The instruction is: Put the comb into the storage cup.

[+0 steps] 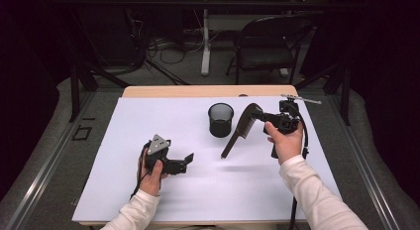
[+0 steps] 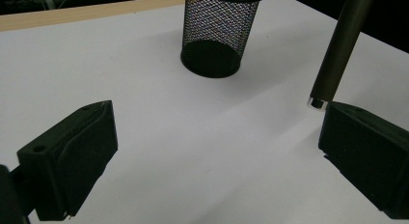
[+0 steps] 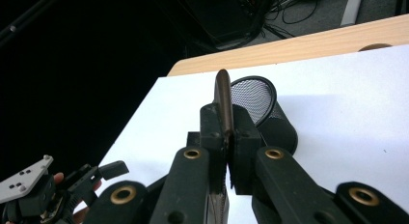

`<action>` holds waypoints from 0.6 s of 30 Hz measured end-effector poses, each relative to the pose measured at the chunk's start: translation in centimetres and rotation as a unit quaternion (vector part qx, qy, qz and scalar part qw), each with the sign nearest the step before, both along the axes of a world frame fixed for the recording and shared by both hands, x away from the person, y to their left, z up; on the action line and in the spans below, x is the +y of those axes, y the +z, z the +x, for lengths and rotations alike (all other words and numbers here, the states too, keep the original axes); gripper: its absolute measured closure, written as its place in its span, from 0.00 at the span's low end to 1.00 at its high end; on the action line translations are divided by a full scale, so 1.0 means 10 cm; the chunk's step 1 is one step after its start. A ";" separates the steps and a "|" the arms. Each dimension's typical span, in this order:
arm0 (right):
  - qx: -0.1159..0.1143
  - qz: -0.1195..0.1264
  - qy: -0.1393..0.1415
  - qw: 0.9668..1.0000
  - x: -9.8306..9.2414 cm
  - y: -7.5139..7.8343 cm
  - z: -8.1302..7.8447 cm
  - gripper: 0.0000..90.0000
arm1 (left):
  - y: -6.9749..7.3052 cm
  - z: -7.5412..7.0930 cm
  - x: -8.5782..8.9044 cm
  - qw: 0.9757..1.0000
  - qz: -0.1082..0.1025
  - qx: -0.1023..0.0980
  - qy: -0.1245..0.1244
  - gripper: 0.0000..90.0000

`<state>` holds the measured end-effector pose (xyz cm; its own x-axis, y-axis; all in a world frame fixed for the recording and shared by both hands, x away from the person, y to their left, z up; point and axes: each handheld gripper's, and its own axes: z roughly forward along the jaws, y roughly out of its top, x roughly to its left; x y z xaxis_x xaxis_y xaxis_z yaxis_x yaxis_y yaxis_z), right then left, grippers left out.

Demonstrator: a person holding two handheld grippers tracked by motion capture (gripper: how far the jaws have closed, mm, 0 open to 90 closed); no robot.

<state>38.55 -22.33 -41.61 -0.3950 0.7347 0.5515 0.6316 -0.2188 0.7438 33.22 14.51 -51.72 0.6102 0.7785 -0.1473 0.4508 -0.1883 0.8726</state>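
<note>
Comb [image 1: 240, 131] clamped in right claw [image 1: 261, 116], slanting down just right of mesh cup [image 1: 220, 119]; left claw [image 1: 189, 159] open, empty, near-left on worktop [image 1: 148, 116].

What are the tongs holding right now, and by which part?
The right tongs grip the comb at its toothed head end, handle hanging down. The left tongs hold nothing.
</note>
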 end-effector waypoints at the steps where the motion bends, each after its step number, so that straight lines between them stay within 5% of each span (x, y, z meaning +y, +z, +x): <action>1: 0.001 -0.003 0.001 1.000 0.00 0.01 0.00 0.97 | 0.00 0.00 0.00 1.000 0.000 0.000 -0.001 0.00; 18: 0.010 -0.050 0.005 0.999 0.06 0.15 0.10 0.97 | -0.01 0.00 0.00 1.000 0.001 0.002 -0.003 0.00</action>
<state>39.53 -21.77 -40.15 -0.3917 0.7822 0.4844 0.6490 -0.1384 0.7481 33.22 14.51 -51.82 0.6139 0.7755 -0.1475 0.4533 -0.1934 0.8701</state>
